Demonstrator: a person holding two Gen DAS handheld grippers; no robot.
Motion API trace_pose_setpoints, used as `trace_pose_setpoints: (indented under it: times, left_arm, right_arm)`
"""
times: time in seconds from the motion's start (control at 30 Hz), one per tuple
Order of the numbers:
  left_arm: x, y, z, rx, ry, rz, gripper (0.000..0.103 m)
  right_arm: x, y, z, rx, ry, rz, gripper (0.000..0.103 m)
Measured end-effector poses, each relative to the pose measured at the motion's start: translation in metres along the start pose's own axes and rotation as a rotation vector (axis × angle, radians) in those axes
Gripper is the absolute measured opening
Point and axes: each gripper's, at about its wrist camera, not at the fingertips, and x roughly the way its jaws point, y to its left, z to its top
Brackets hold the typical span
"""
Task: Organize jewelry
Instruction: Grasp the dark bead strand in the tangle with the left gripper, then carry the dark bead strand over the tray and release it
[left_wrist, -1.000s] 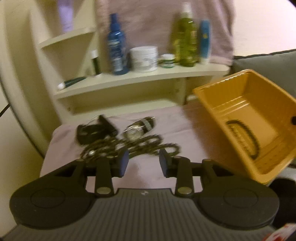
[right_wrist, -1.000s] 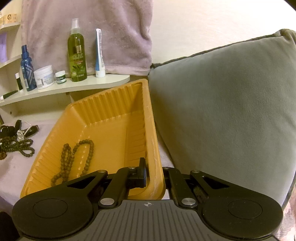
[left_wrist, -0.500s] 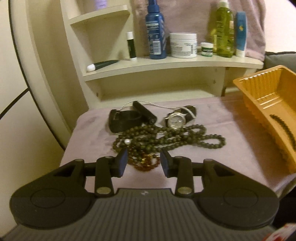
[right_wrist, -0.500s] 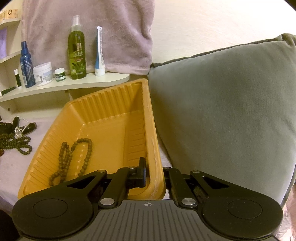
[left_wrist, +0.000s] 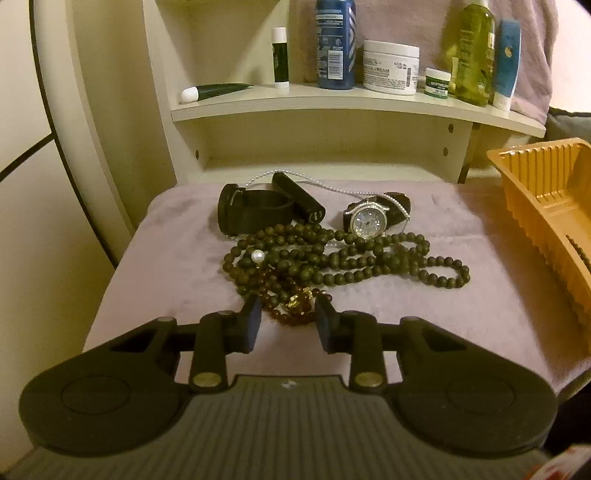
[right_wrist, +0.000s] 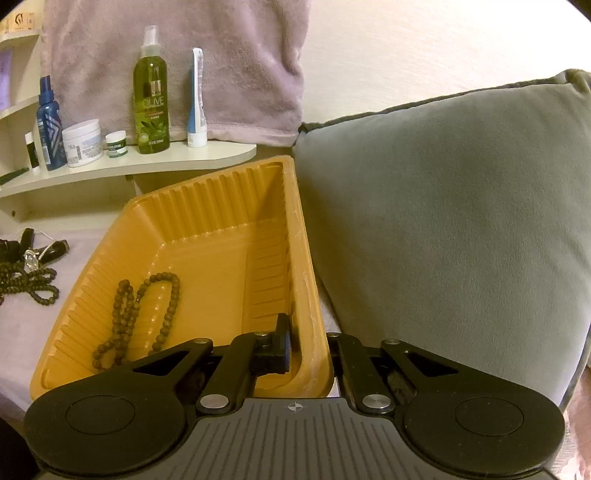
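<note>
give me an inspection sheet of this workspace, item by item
surface: mauve cloth, bare near its edges.
job's things: dark bead strands, reddish bead bracelet, watch, black band heaped; bead strand lies in orange tray.
clutter: toiletries on shelf.
grippers: left gripper closing around bracelet, not gripping; right gripper shut on tray rim.
cables: nothing seen.
surroundings: grey cushion, hanging towel.

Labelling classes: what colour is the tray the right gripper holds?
Orange-yellow tray; clearest in the right wrist view.

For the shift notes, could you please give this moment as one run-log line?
left gripper: closing around reddish bead bracelet | right gripper: shut on orange tray rim | in tray: brown bead strand
</note>
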Motion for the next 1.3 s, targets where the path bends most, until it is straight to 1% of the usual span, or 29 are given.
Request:
trace_pose_setpoints:
  times: [0.03,0.13,0.17,0.33,0.57,0.7,1.0,1.13,1.3]
  left_arm:
    - [0.0,-0.001,0.0,0.0,-0.004,0.005,0.027]
    - [0.003,-0.003,0.002,0.002,-0.012,0.012,0.021]
    - [0.004,-0.004,0.003,0.006,-0.012,0.016,0.015]
    - [0.002,-0.006,0.004,0.025,-0.003,0.032,0.005]
    - [-0.013,0.0,0.0,0.032,-0.005,0.028,0.004]
    - [-0.028,0.005,0.003,0.033,-0.025,0.023,0.004]
    - [-0.058,0.009,0.032,0.046,-0.096,-0.017,0.004]
    - [-0.07,0.002,0.044,0.059,-0.13,-0.051,0.004]
    - [-0.082,-0.014,0.056,0.1,-0.167,-0.088,0.004]
  right_arm:
    - [0.0,0.0,0.0,0.0,0.0,0.0,0.006]
    - [0.0,0.0,0.0,0.0,0.0,0.0,0.006]
    - [0.0,0.0,0.0,-0.001,0.0,0.0,0.006]
    - [0.0,0.0,0.0,-0.002,-0.001,0.0,0.006]
    - [0.001,-0.001,0.0,-0.004,-0.003,0.002,0.006]
    - [0.0,0.0,0.0,-0.005,-0.006,0.003,0.006]
    - [-0.001,0.0,0.0,-0.004,-0.008,0.003,0.006]
    - [-0.001,0.0,0.0,-0.005,-0.009,0.004,0.006]
    - [-0.003,0.001,0.0,0.001,-0.014,0.003,0.006]
